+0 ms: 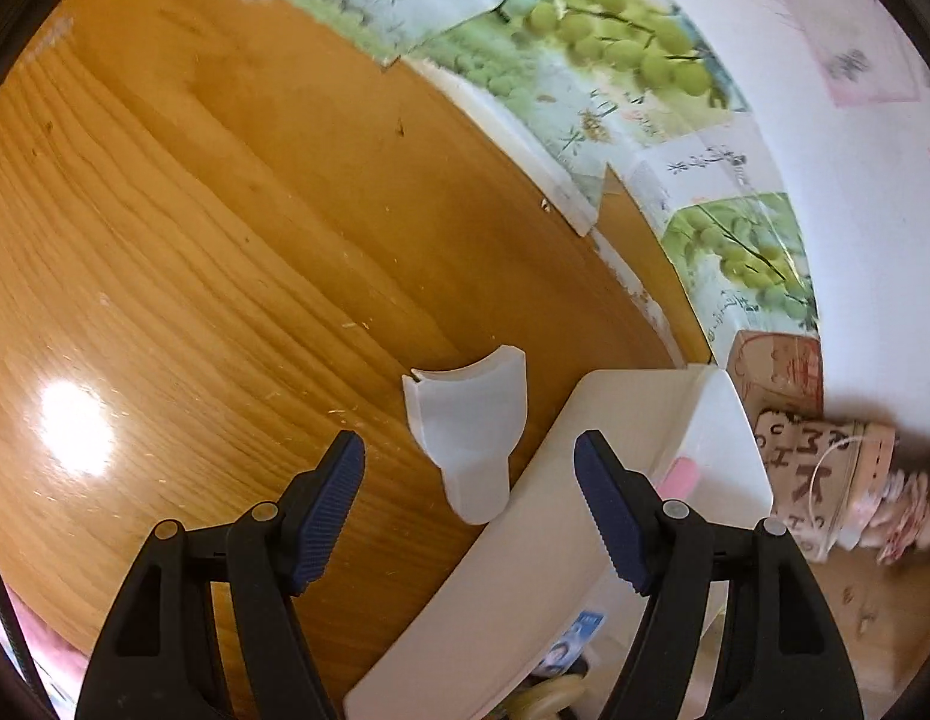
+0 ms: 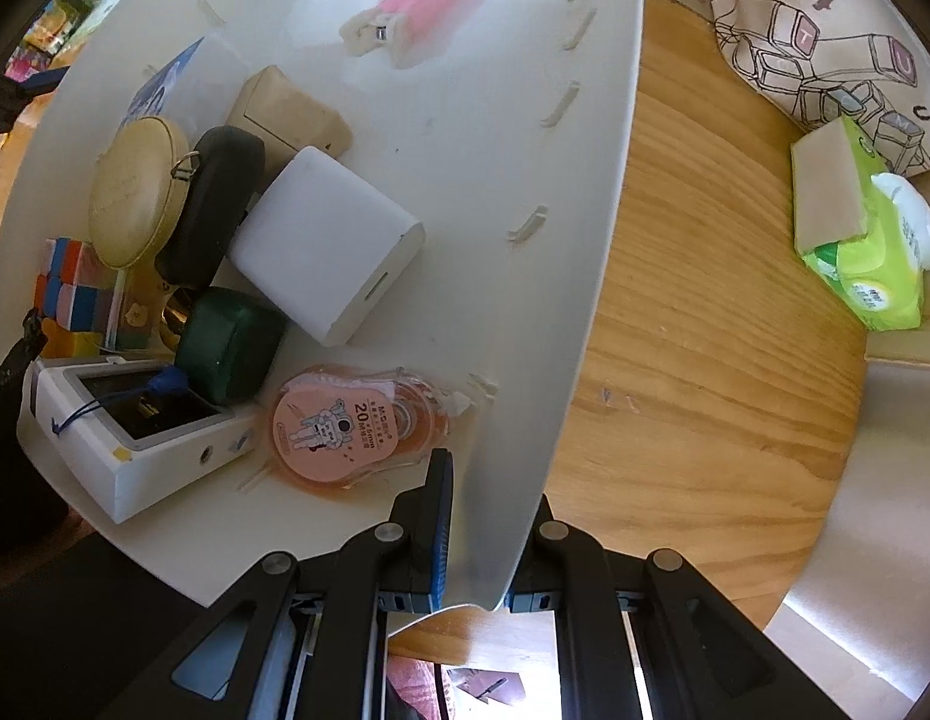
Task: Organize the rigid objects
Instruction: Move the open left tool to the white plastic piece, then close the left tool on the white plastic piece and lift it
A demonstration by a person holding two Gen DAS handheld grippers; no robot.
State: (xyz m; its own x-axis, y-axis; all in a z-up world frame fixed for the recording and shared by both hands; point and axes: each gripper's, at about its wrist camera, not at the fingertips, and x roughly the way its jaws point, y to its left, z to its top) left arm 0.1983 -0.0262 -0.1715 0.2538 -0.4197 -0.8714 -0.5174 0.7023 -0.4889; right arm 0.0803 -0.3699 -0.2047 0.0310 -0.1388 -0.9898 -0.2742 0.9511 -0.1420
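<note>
White plastic piece (image 1: 468,438) — a short curved scoop or holder shape, thin-walled — lies alone on the wooden desk (image 1: 225,240), just beside the long wall of the white tray (image 1: 525,570). Judged light and stiff, with a smooth and probably slippery surface; a pinch across the narrow lower neck looks safer than one across the flared top, where the pads could slide off the curve.

Left hand-held gripper (image 1: 471,516): jaws apart, nothing between the pads. The piece sits just ahead of the fingertips, roughly centred in the gap, not touched. Right-side finger (image 1: 609,516) overlaps the tray wall in view — contact cannot be confirmed.

Right hand-held gripper (image 2: 483,534): clamped on the tray rim, one pad inside the wall and the other outside, pointing down. Judged to be steadying the tray.

Tray contents seen from the right wrist: white charger block (image 2: 327,246), pink tape dispenser (image 2: 345,426), green case (image 2: 231,348), dark case (image 2: 213,204), round tan case (image 2: 135,192), colour cube (image 2: 75,294), white box (image 2: 135,426), pink clip (image 2: 423,0). Most crowd one end; the far end is mostly free.

Tissue pack (image 2: 861,240) and printed bag (image 2: 825,48) lie on the desk, well apart from the tray.
</note>
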